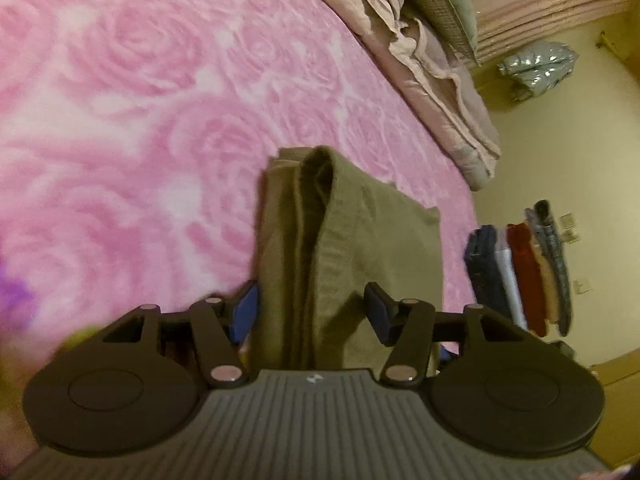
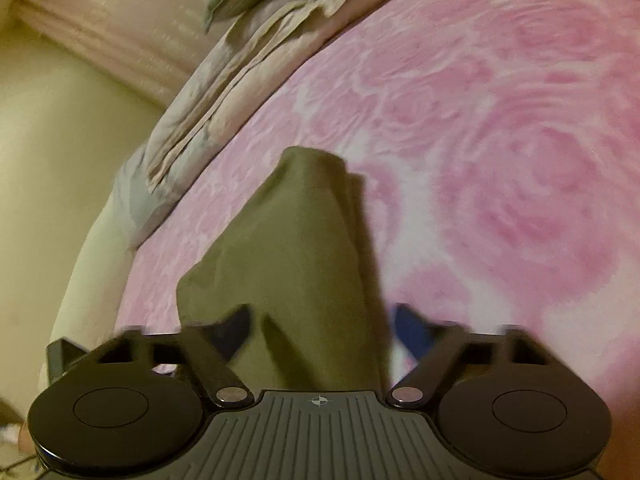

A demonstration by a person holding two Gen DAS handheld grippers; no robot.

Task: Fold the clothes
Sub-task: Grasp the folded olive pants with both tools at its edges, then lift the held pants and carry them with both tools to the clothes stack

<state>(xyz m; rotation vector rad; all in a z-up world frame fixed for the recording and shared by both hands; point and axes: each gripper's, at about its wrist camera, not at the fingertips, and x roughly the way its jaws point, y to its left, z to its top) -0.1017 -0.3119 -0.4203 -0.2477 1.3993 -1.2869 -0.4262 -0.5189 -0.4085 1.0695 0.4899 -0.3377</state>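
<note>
An olive-green knitted garment (image 1: 352,240) lies folded into a long narrow shape on the pink rose-patterned blanket (image 1: 140,120), near the bed's edge. My left gripper (image 1: 312,314) is open, its blue-padded fingers (image 1: 246,312) wide apart on either side of the garment's near end. In the right wrist view the same garment (image 2: 296,248) runs away from the camera as a tapering strip on the blanket (image 2: 500,140). My right gripper (image 2: 322,328) is open too, its fingers (image 2: 408,326) blurred and straddling the cloth without closing on it.
A folded pinkish quilt (image 1: 432,80) and a grey-green pillow (image 1: 444,4) lie along the far side of the bed. Beyond the bed edge stand a stack of folded clothes (image 1: 520,272) and a silver jacket (image 1: 536,66). The quilt (image 2: 224,92) also shows at the upper left.
</note>
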